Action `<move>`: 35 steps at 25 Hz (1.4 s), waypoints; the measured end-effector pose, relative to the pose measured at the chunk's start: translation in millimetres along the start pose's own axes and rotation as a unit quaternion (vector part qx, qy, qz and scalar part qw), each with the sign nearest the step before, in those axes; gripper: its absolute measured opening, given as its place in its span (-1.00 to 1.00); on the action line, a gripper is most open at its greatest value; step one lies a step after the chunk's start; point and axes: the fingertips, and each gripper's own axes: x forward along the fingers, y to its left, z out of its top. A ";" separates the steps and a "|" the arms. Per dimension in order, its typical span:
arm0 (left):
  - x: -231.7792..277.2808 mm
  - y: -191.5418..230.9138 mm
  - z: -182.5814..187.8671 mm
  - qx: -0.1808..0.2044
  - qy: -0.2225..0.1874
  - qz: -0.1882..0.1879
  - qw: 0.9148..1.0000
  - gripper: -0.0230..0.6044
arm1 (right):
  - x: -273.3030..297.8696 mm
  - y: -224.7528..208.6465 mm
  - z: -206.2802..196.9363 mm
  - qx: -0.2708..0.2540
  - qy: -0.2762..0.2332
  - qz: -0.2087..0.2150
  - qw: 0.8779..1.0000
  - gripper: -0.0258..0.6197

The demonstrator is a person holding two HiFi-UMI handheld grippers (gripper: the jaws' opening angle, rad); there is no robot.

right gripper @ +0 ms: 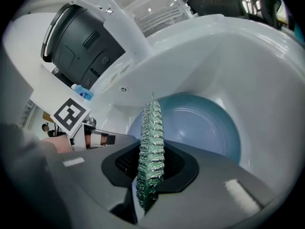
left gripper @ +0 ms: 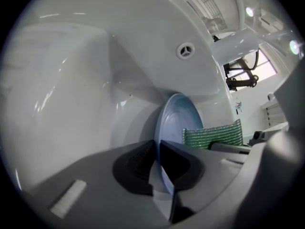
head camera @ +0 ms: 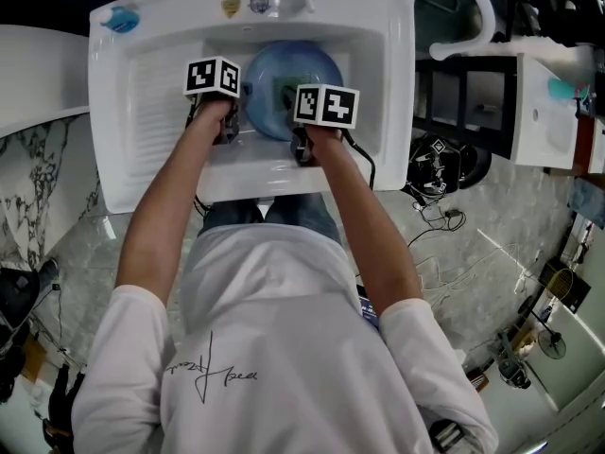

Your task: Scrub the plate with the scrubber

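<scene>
**Plate pinched at the rim, scrubber over its face**

Your left gripper point(left gripper: 156, 149) is clenched on the round pale-blue plate point(left gripper: 177, 120) at its 8 o'clock rim in the head view. The plate stands tilted in the white ceramic sink point(head camera: 255, 185). Your right gripper point(right gripper: 151, 163) comes in from 5 o'clock and grasps the green mesh scrubber point(right gripper: 150, 137) — held over the plate's face.

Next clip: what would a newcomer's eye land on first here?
A blue plate sits in the white sink, its rim pinched by the left gripper. The right gripper clamps a glittery green scrubber upright, just in front of the plate's face. In the head view, the black-and-white marker cubes over the basin also stand out.
</scene>
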 end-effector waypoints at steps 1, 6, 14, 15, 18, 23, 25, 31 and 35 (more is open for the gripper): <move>0.2 0.5 0.0 -0.001 0.000 0.000 1.000 -0.67 | 2.9 4.8 -3.1 0.002 0.003 0.004 1.000 -0.74; 0.6 1.1 0.2 -0.004 0.001 0.000 1.000 -0.67 | 16.2 23.7 -15.3 0.006 0.019 0.018 1.000 -0.74; 0.9 1.1 0.8 -0.005 0.000 -0.001 1.000 -0.67 | 23.6 15.9 -29.7 -0.006 0.040 -0.003 0.999 -0.74; 0.9 1.6 0.8 -0.005 0.000 -0.001 1.000 -0.67 | 22.9 12.3 -30.5 -0.005 0.041 -0.007 0.999 -0.74; 0.7 2.2 -0.3 -0.005 0.001 -0.001 1.000 -0.67 | 20.1 3.7 -31.9 0.000 0.043 -0.015 0.999 -0.74; 1.2 2.5 0.0 -0.004 0.001 -0.001 1.000 -0.67 | 16.6 -7.7 -31.7 0.000 0.052 -0.025 0.998 -0.74; 1.3 2.9 -0.2 -0.003 0.001 0.000 1.000 -0.67 | 14.1 -13.1 -31.9 -0.003 0.057 -0.032 0.998 -0.74; 1.9 2.6 -0.6 -0.004 0.002 0.000 1.000 -0.67 | 6.9 -30.2 -29.1 -0.003 0.063 -0.046 0.997 -0.74; 2.2 2.8 0.2 -0.005 0.001 0.001 1.000 -0.67 | 2.4 -41.7 -27.0 -0.001 0.067 -0.056 0.996 -0.74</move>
